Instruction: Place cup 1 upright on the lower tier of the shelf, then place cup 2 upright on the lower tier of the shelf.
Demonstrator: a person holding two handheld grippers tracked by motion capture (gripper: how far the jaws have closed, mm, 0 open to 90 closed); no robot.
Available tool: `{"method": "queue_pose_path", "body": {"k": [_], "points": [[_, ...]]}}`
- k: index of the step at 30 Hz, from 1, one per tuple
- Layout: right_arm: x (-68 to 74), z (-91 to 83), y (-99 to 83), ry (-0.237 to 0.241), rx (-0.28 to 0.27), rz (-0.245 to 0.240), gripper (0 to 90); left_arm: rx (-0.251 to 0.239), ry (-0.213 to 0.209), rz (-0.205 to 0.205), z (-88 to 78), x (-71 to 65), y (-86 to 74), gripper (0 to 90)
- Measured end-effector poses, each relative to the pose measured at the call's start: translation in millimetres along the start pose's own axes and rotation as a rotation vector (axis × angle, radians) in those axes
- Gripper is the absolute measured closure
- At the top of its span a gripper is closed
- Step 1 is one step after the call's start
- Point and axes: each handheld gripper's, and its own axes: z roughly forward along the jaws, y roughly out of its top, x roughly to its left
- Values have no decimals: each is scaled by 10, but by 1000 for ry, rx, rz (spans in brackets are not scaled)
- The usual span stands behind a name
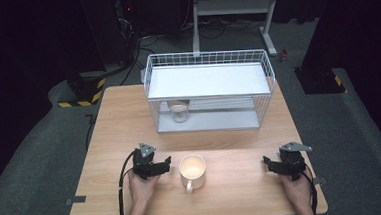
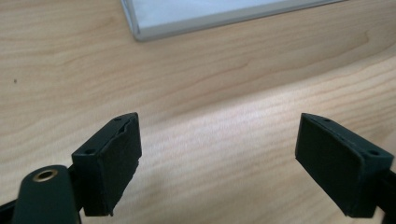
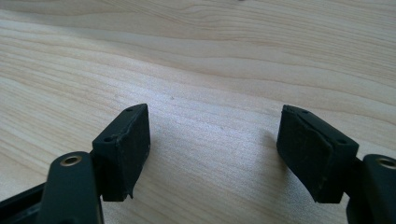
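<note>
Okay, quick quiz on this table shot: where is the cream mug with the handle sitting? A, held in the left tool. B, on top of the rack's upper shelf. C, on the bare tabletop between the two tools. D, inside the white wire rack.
C: the cream mug stands on the wooden table between the left tool and the right tool, in front of the wire rack, with both tools' jaws open and empty.

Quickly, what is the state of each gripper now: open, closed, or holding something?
Left gripper: open, holding nothing, beside the mug.
Right gripper: open, holding nothing, over the bare table.
</note>
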Motion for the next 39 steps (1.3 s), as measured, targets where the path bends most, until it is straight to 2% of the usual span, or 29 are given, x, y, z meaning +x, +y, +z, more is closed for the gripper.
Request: {"method": "queue_pose_path", "body": {"k": [9,15,19,25,29,39], "points": [[0,1,0,0,0,-1,259,33,15,5,-24,-41,-155,151],[0,1,0,0,0,-1,259,19,-12,-26,-113,-88,-257,149],[2,1,0,1,0,0,259,13,-27,-31,-167,-116,-319,145],[1,1,0,1,-1,0,259,-17,-45,-67,-292,-120,-369,137],[3,0,0,1,0,2,259,-37,-65,-72,-394,-130,-373,120],[1,1,0,1,-1,0,259,-71,-116,-52,-583,-236,-340,75]]}}
